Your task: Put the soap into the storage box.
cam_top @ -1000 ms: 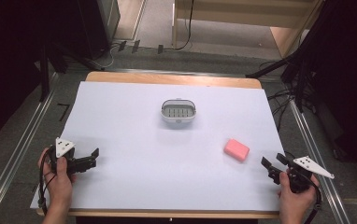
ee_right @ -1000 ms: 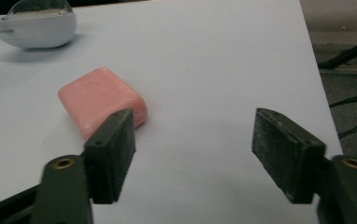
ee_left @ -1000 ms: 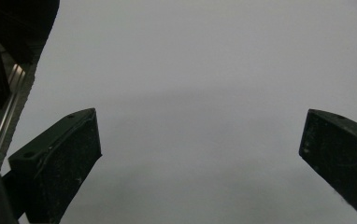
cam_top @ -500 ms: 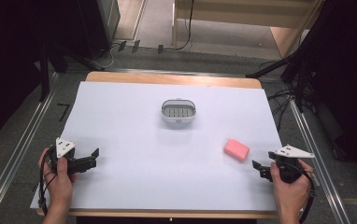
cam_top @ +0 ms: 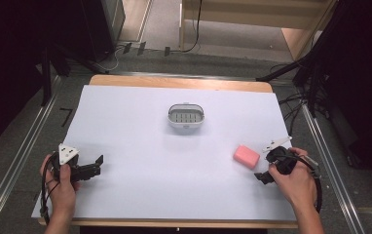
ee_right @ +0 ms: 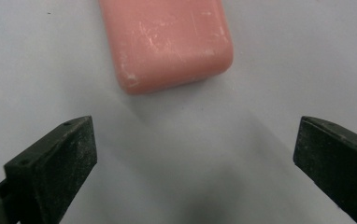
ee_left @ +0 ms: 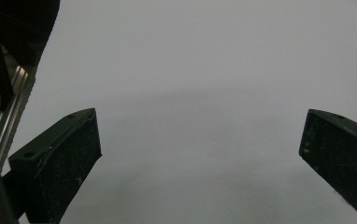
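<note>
Right gripper: the right gripper sits near the table's right front, held in the right hand. Its jaws are spread wide with nothing between them, as the right gripper view shows. They touch no object.
Left gripper: the left gripper is held in the left hand near the left front corner. Its jaws are also wide apart and empty, seen in the left gripper view.
Pink bar: a pink bar lies flat on the white sheet, just beside the right gripper and slightly ahead of it, apart from the jaws.
Dish: a small white oval dish with a slotted floor stands near the middle of the table toward the far side, well apart from both grippers.
Right gripper view adds: the pink bar up close, with pale scuffs on its top and rounded corners, lying beyond the jaw tips.
Left gripper view adds: bare white sheet ahead of the jaws, and a metal rail past the sheet's edge at left.
Edges: the white sheet covers most of the table; a wooden strip shows along the far edge.
Open room: wide bare sheet lies between the two grippers and between the dish and the front edge.
</note>
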A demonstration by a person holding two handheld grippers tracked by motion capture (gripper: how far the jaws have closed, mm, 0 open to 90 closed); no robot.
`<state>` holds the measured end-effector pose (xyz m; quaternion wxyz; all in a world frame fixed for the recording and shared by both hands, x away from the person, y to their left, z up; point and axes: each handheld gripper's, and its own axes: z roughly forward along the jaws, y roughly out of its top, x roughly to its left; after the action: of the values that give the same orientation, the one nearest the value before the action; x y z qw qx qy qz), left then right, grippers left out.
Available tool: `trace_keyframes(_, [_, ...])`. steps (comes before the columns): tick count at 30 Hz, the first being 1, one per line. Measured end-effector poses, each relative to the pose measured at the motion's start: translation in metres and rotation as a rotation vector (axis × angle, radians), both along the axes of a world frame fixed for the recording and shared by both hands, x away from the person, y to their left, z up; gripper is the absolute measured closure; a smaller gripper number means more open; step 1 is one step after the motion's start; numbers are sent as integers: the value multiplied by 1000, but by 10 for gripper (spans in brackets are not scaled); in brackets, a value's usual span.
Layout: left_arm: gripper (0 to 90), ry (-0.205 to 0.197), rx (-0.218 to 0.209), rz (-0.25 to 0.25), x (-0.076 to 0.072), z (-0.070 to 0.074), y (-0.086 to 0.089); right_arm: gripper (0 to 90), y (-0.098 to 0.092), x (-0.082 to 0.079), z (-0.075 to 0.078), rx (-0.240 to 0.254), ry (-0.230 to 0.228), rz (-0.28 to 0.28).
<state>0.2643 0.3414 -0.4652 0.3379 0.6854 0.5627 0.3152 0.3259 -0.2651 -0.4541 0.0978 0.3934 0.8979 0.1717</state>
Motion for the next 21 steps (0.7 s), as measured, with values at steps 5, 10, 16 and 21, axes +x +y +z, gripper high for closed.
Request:
trace_keyframes(5, [0, 1, -1, -2, 0, 0, 0, 0, 4, 8, 1, -9, 26, 24])
trace_keyframes(10, [0, 3, 2, -3, 0, 0, 0, 0, 12, 18, 2, -61, 35, 54])
trace_keyframes(16, [0, 2, 6, -3, 0, 0, -1, 0, 20, 25, 7, -66, 43, 72])
trace_keyframes(21, [0, 2, 6, -4, 0, 0, -1, 0, 27, 30, 9, -71, 52, 93])
